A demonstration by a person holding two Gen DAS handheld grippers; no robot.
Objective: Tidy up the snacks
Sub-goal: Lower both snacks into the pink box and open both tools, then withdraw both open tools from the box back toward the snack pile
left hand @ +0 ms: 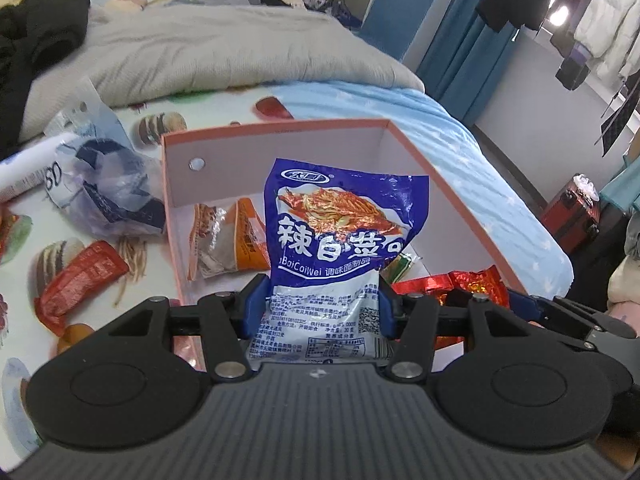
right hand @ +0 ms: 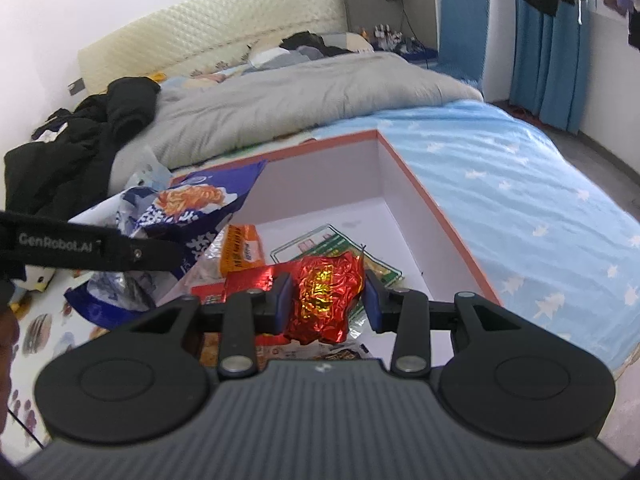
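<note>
I have the left gripper (left hand: 320, 306) clamped on a blue-and-white packet (left hand: 340, 240), its blue pads pressing both sides of the lower, white-printed part. The packet stands upright in the middle of the left wrist frame, above the open box (left hand: 280, 130). Its glossy front shows a noodle-like dish, large white Chinese characters and the Latin letters "BaiCaiWei"; the small print and a square code near the bottom are too fine for me to read.

My right gripper (right hand: 328, 300) is closed on a crumpled red foil packet (right hand: 326, 300) with a gold patch, centre of the right wrist frame, also over the box. In the same view, "GenRobot.AI" is printed in grey on the black arm of the other gripper at the left edge.

The box is cardboard, white inside with a salmon-coloured rim, and has a round hole in its left wall. On its floor lie an orange packet (left hand: 248, 236), a clear crinkled one beside it and a flat green-bordered packet (right hand: 340, 248); the far right corner of the floor is bare.

Left of the box, on the printed sheet, lie a red packet (left hand: 76, 280) and a crumpled blue-and-clear plastic bag (left hand: 108, 192). A grey quilt (right hand: 300, 100) fills the upper centre, and pale blue sheet (right hand: 520, 200) runs along the box's right side.
</note>
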